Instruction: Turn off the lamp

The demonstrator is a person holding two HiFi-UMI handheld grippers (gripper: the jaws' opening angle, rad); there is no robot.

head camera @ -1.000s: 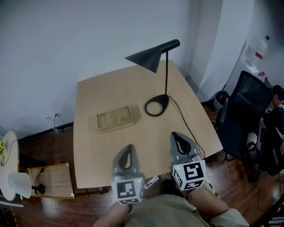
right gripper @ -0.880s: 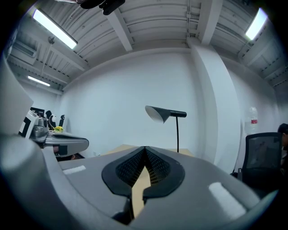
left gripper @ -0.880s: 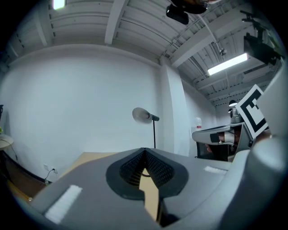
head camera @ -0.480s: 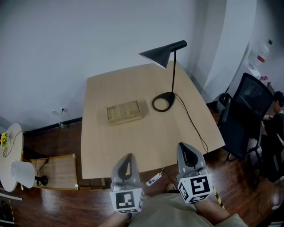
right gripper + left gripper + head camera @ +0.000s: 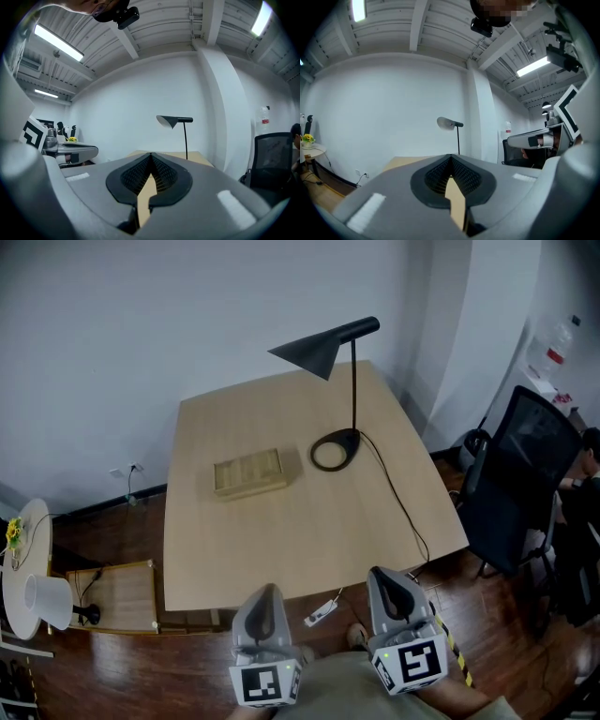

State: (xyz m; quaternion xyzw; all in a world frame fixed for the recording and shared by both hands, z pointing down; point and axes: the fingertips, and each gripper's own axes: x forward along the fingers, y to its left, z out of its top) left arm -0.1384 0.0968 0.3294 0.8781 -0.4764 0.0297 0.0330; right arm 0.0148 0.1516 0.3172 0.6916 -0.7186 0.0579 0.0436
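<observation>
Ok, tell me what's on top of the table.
A black lamp, its cord running to the near edge, and a flat wooden box. The shade covers part of the far edge.

Light wood table (image 5: 281, 531), squarish top. On it: black lamp (image 5: 353, 381), its ring base (image 5: 336, 450) sitting right of centre, toward the far edge. Flat wooden tray (image 5: 248, 472) lies left of the base, near it but not touching. Black cord (image 5: 398, 507) runs from the base across the top and off the near-right edge. Dark wood floor (image 5: 122, 662) below, with a white power strip (image 5: 322, 612) by the table's near edge.
</observation>
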